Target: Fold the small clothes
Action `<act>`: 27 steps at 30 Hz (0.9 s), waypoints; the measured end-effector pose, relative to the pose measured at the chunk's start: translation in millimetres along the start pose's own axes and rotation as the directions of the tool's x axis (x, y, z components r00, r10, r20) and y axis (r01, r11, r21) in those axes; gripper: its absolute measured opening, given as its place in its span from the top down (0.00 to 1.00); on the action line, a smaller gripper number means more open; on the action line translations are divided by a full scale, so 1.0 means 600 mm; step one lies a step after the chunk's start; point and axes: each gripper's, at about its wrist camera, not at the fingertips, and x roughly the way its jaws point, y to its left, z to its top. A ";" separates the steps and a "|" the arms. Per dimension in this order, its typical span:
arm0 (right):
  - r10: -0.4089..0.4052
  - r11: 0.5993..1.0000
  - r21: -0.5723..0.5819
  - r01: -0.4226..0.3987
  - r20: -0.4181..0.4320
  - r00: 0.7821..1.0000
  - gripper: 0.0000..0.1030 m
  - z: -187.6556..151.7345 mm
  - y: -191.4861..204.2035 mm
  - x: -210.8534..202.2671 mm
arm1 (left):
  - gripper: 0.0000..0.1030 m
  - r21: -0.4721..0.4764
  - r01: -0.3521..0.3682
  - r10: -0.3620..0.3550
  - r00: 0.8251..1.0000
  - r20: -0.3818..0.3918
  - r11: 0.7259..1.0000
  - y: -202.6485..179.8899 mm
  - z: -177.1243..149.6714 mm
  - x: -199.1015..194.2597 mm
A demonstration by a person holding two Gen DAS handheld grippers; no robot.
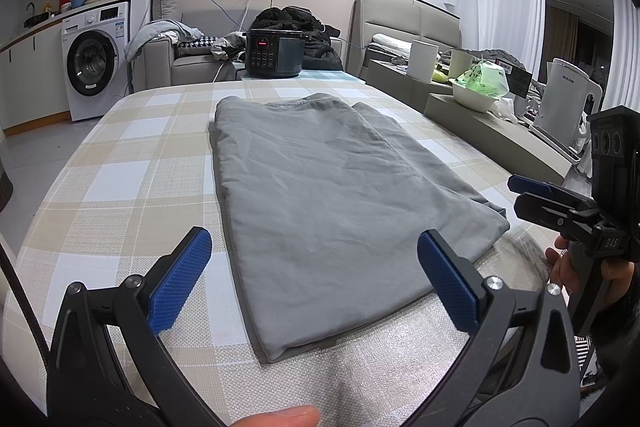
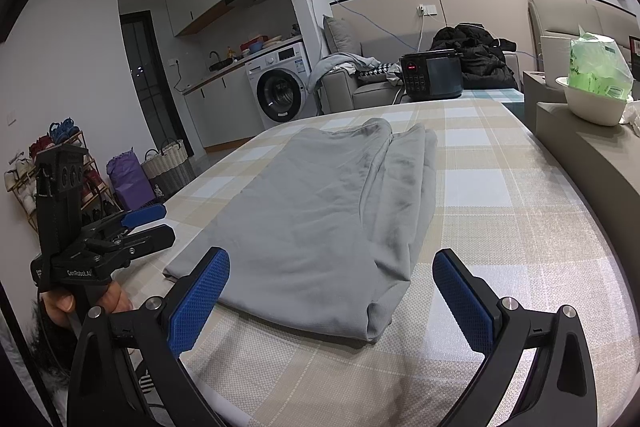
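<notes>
Grey garment point(image 1: 320, 195) lies folded into a long rectangle in the middle of the checked tablecloth point(image 1: 120, 187), flat, layered edges showing along its right side. Nothing touches it.

Left gripper point(image 1: 314, 283): blue pads spread wide apart, held empty just above the cloth at the garment's near end. Right gripper point(image 2: 330, 291): also spread wide, empty, near the garment's near right corner. Seen from the left camera, the right gripper shows side-on at the table's right edge, a hand point(image 1: 568, 267) around its handle.

Far end of the table: black rice cooker point(image 1: 274, 55), red display lit. Right of the table, a ledge with a white bowl point(image 2: 596, 107) holding a green plastic bag point(image 2: 596, 67). Left background: washing machine point(image 1: 96, 61) under a counter. Behind the cooker, a sofa point(image 1: 192, 63) piled with clothes.
</notes>
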 end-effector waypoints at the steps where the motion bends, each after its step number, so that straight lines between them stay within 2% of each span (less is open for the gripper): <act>1: -0.001 1.000 0.000 0.001 0.000 1.000 0.00 -0.001 0.000 0.000 | 0.01 0.001 0.000 0.000 1.000 -0.001 1.000 0.000 0.000 0.000; 27: -0.001 1.000 0.001 0.001 -0.022 1.000 0.00 -0.004 0.004 0.003 | 0.01 -0.002 0.003 -0.003 1.000 -0.001 1.000 0.000 -0.001 0.000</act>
